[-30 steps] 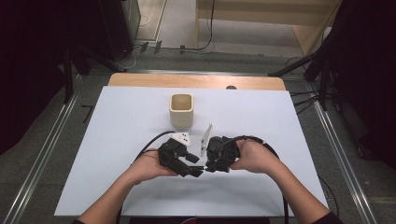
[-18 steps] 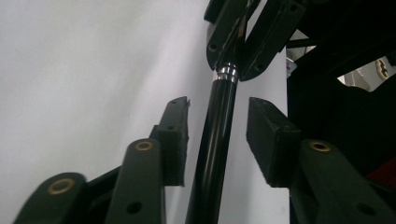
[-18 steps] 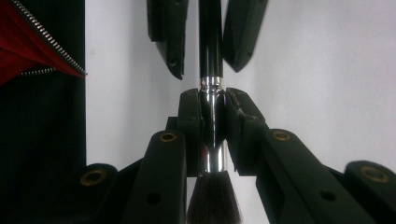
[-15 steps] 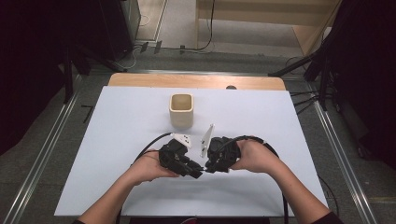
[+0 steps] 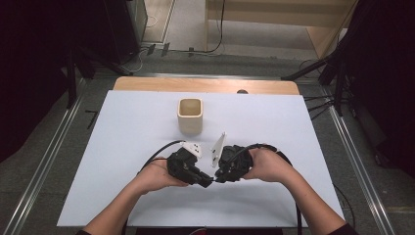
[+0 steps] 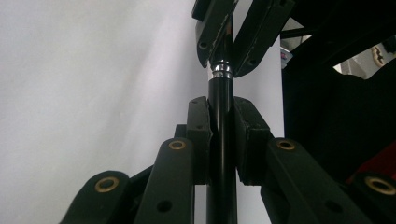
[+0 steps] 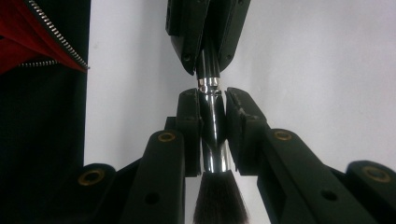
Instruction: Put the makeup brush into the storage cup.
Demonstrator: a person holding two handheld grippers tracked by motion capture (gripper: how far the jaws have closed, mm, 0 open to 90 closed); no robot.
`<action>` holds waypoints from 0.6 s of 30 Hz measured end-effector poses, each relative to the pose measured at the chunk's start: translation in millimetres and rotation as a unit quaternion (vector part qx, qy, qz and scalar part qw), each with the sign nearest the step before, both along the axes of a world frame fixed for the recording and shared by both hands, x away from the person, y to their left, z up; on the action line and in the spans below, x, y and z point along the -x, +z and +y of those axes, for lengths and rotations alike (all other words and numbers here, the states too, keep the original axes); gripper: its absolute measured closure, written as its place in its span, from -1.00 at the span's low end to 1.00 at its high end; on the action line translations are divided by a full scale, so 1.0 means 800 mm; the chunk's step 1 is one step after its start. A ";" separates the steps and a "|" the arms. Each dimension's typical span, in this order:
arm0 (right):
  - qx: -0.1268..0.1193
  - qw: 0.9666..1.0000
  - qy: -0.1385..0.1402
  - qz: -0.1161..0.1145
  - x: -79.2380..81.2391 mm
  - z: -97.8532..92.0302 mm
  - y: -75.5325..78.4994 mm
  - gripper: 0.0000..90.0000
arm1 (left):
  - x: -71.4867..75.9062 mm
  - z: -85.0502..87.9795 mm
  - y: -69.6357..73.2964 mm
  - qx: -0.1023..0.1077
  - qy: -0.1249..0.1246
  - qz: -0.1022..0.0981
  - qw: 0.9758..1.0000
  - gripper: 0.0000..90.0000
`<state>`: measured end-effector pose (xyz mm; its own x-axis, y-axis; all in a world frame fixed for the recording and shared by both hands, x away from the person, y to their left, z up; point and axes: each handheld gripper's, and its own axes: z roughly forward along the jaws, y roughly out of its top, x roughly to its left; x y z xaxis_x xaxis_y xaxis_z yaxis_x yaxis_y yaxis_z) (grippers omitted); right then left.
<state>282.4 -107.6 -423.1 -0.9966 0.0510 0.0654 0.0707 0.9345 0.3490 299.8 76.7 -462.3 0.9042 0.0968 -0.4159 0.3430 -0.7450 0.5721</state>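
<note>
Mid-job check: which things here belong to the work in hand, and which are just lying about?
In the job:
- black-handled brush with chrome ferrule
- left gripper, clamped on its handle
- right gripper, clamped on the ferrule

Lying about:
- square beige cup
- white table sheet

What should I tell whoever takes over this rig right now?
Left gripper: jaws have just been closing, now shut on the brush's black handle.
Right gripper: shut on the brush's chrome ferrule, bristles toward its camera.
Both meet low over the table, nearer the person than the beige cup.
Done: two-gripper hold.
Left: probably put brush in cup.
</note>
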 end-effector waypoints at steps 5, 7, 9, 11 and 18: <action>-0.005 1.000 -0.001 0.007 0.000 0.000 -0.001 0.72 | -0.001 0.001 0.000 -0.002 -0.004 0.005 1.000 0.76; -0.002 1.000 -0.002 0.008 0.002 0.000 -0.001 0.72 | 0.000 0.001 0.000 -0.002 -0.005 0.008 1.000 0.76; -0.001 1.000 -0.001 0.011 0.002 0.001 -0.002 0.72 | 0.000 0.001 0.000 -0.002 -0.004 0.009 1.000 0.76; -0.001 1.000 -0.002 0.012 0.002 0.000 -0.002 0.72 | 0.000 0.001 0.000 -0.002 -0.003 0.010 1.000 0.76; -0.013 1.000 -0.017 0.000 -0.001 -0.003 -0.001 0.13 | 0.000 0.001 -0.001 -0.004 0.003 0.011 1.000 0.76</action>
